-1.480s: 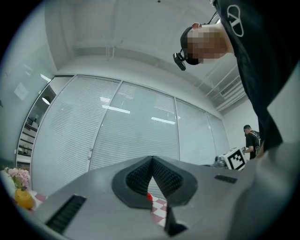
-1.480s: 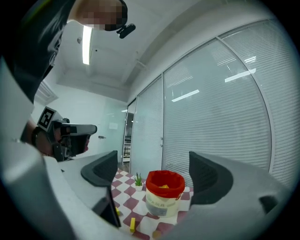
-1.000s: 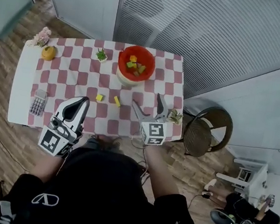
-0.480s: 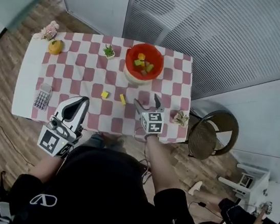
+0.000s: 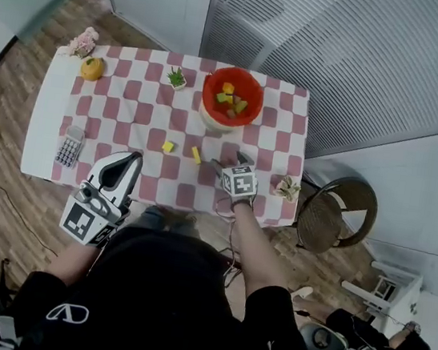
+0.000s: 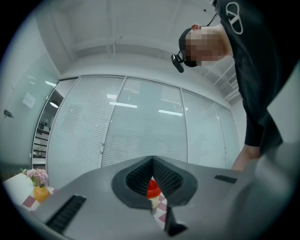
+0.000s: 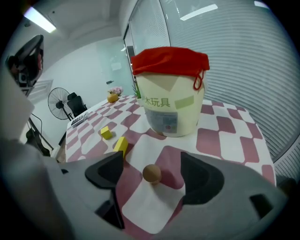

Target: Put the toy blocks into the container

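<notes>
Wood floor [image 5: 11, 100], slatted wall [image 5: 342, 50]. Checked worktop [image 5: 123, 112]: red-topped container [image 5: 231, 103] is set at the far edge, yellow blocks [image 5: 168, 146] mid-cloth. Brown ball [image 7: 152, 173] is bracketed, untouched, by the spread right claw [image 5: 231, 161], just now closing. Left claw [image 5: 127, 164] is pressed together.

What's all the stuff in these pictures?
table: one, red-and-white checked, centre
container: one, cream with red rim, far side
blocks inside: several, yellow, green, orange, in container
loose blocks: two, yellow, mid-table
ball: one, brown, near front edge
calculator: one, grey, left edge
round thing: one, orange, far-left corner
flowers: one bunch, pink, same corner
plants: two, green, by container, right edge
chair: one, dark, right of table
left gripper: one, grey, shut, front-left
right gripper: one, grey, open around ball, jaws have just been closing
</notes>
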The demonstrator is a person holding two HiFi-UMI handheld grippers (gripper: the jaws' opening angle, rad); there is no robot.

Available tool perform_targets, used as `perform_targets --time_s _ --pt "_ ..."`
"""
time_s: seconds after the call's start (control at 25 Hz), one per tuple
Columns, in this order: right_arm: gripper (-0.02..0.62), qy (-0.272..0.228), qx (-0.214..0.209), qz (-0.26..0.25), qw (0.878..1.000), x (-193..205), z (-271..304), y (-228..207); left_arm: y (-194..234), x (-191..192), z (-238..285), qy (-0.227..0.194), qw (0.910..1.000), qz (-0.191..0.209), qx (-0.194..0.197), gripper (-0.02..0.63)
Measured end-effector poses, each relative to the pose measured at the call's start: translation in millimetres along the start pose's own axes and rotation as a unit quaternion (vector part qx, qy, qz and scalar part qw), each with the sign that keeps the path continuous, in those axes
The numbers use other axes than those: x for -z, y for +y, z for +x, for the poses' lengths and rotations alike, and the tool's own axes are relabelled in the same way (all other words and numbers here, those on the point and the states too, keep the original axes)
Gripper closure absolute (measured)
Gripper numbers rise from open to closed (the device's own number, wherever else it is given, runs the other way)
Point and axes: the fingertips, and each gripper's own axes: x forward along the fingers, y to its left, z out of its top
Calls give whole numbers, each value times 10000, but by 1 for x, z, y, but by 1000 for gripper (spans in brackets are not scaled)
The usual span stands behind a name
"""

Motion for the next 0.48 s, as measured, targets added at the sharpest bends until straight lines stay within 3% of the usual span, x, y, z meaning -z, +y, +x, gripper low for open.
perform_targets --time_s 0.24,0.48 --pt "262 790 -298 67 9964 25 18 2 3 2 -2 8 10000 29 -41 600" --pt "404 1239 -368 -93 9916 39 26 3 4 2 -5 -73 10000 3 -55 600"
